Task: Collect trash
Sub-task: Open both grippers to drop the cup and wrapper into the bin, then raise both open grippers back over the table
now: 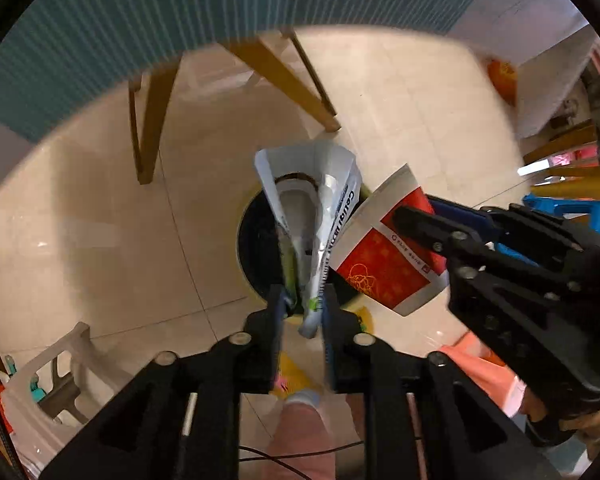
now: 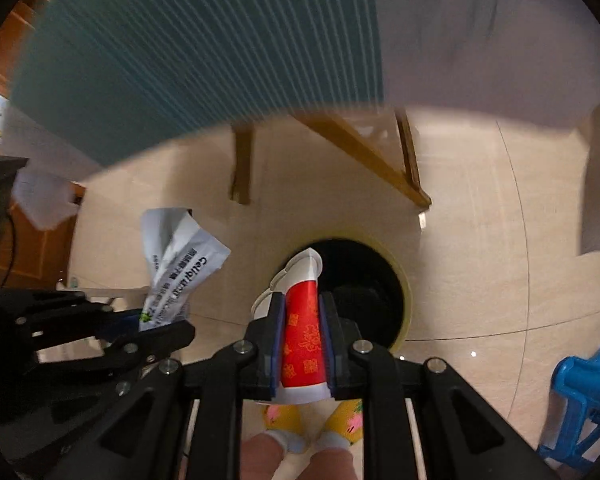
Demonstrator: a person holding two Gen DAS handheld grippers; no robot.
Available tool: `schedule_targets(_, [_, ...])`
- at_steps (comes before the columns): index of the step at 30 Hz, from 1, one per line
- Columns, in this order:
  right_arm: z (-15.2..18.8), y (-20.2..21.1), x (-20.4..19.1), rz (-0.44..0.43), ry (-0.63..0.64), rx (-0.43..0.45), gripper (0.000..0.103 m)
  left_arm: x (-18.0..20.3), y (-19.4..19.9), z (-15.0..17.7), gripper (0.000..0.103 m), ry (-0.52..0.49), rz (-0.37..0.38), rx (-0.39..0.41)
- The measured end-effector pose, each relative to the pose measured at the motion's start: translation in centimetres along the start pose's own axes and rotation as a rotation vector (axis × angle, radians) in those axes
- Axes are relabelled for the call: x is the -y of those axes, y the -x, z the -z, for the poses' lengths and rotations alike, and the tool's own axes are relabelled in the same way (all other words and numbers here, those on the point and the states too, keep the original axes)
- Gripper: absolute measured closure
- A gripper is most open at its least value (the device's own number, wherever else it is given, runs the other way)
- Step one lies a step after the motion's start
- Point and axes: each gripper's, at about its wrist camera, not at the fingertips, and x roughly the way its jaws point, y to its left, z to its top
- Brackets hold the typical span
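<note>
Cup [image 2: 304, 344] flattened lengthwise in right jaws, mouth toward bin [image 2: 404, 312]; wrapper [image 1: 320, 216] between parted left jaws.

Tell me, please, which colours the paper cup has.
The paper cup is red with white bands and a gold pattern; the left wrist view shows it best.

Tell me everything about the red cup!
The red cup is a paper cup, red with orange-gold patterns and white bands at rim and base. It looks squashed flat, pinched between the right gripper fingers. It hangs tilted above the dark opening of the yellow-rimmed trash bin on the tiled floor, right beside the crumpled white wrapper.
</note>
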Motion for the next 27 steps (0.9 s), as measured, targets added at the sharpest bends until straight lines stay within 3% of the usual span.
schedule_targets(6, [1.1,-7.6,2.6,0.042,-0.067,-0.048,0.083,-1.1,-5.4,-1.5,0.048,0.011,-0.028,-0.006])
schedule_targets(8, [1.1,-9.1,3.1,0.039,-0.1,-0.071,0.075,-1.8,-6.3,-1.9,0.045,0.021,-0.038,-0.017])
schedule_targets(10, [1.1,-9.5,3.5,0.027,-0.124,-0.07,0.062,-1.6,-6.5,-2.4,0.035,0.032,-0.048,-0.019])
schedule_targets(18, [1.3,-6.4,2.6,0.029,-0.142,-0.05,0.061,-3.0,-2.0,-2.4,0.031,0.076,-0.062,0.051])
schedule_targets(27, [0.3,1.0,0.6,0.048,-0.162,-0.008,0.061,-2.2,7.1,-1.5,0.031,0.062,-0.069,0.156])
